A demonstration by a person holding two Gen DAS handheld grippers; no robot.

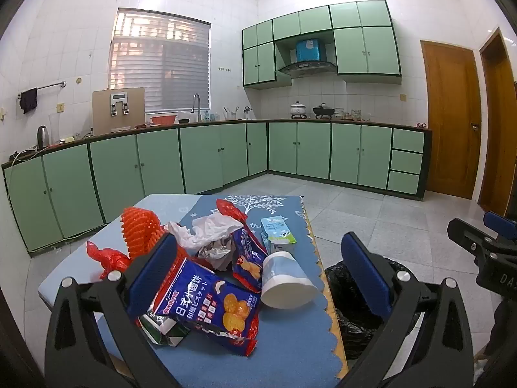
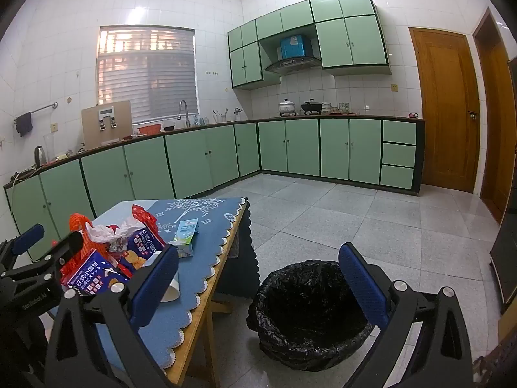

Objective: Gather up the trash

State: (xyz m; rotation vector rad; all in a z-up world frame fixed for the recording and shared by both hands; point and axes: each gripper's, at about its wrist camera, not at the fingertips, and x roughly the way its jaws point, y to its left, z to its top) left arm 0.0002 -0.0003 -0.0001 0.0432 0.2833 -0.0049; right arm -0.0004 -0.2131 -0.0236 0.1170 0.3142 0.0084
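Note:
A pile of trash lies on the blue-clothed table (image 1: 290,349): a blue biscuit bag (image 1: 213,307), a second biscuit bag (image 1: 247,252), crumpled white tissue (image 1: 210,231), orange foam netting (image 1: 140,231), a red wrapper (image 1: 108,258), a milk carton (image 1: 276,231) and a white paper cup (image 1: 286,279) on its side. My left gripper (image 1: 258,268) stands open above the near bag and cup, touching nothing. My right gripper (image 2: 258,274) is open over the floor, just before the black-lined bin (image 2: 310,310). The right gripper also shows at the left wrist view's right edge.
The bin (image 1: 355,307) stands on the tiled floor right of the table's scalloped edge (image 2: 206,278). Green cabinets (image 2: 200,161) line the far walls under a countertop with pots and a sink. A wooden door (image 2: 449,110) is at the right.

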